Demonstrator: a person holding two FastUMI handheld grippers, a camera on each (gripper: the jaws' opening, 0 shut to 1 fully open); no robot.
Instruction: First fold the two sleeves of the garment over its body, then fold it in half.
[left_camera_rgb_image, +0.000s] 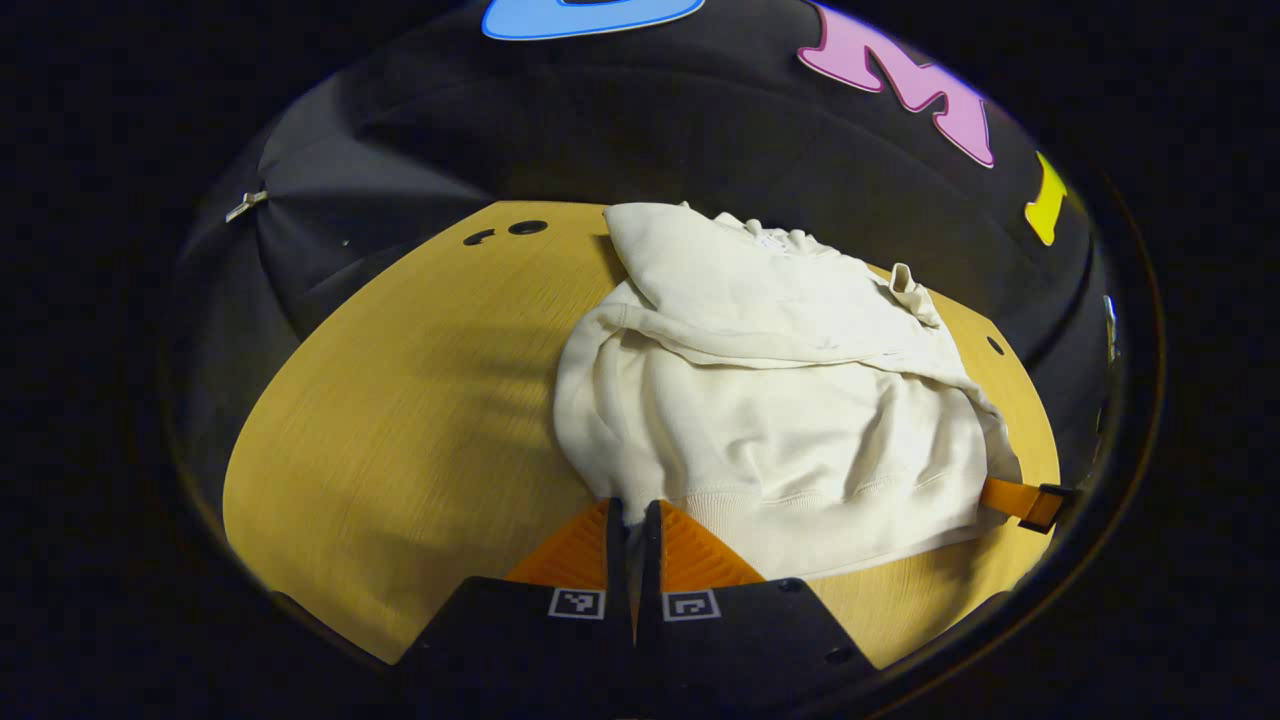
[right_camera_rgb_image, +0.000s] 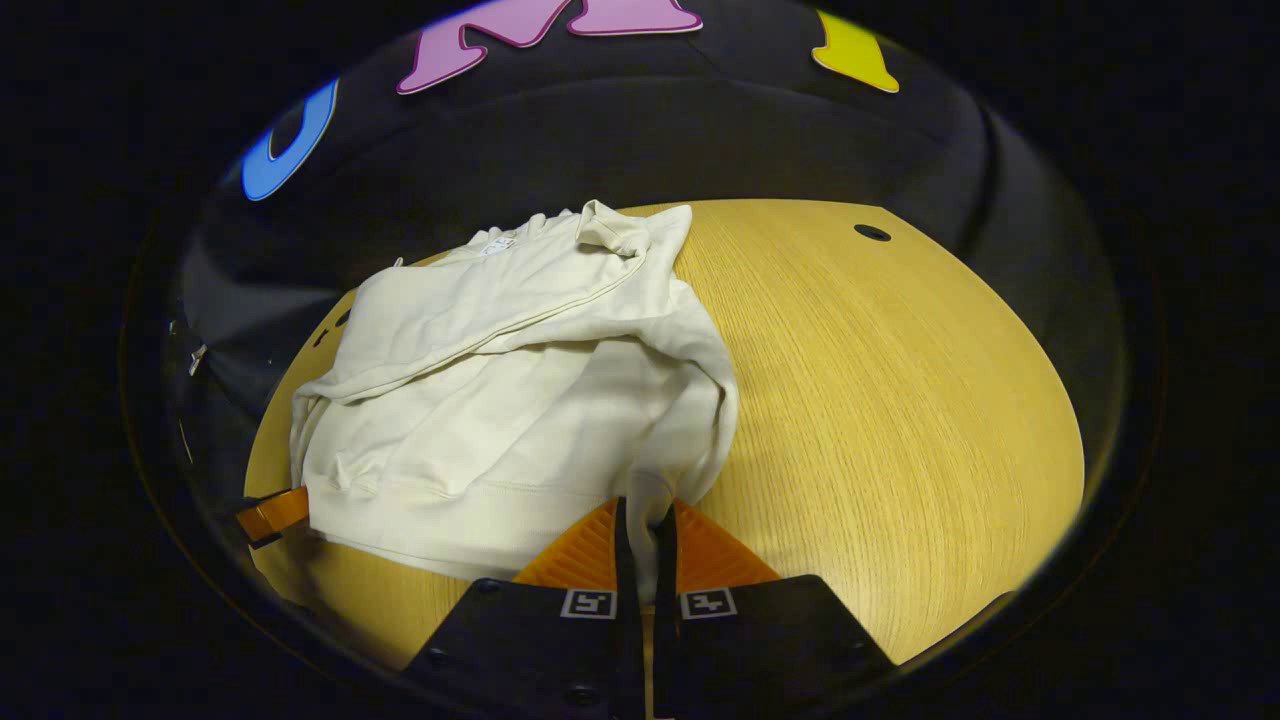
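Observation:
A cream hooded sweatshirt lies on the wooden table, with a sleeve folded across its body. My left gripper is shut at the hem's left corner, and the cloth meets its fingertips. Its finger also shows at that corner in the right gripper view. My right gripper is shut on the hem's right corner, and a strip of cloth runs down between its fingers. A finger of that gripper appears at the garment's far corner in the left gripper view. The hem between both corners casts a shadow on the table.
The round table has small holes near its back edge. Bare wood stretches left of the garment in the left gripper view and right of it in the right gripper view. Black cloth walls surround the table.

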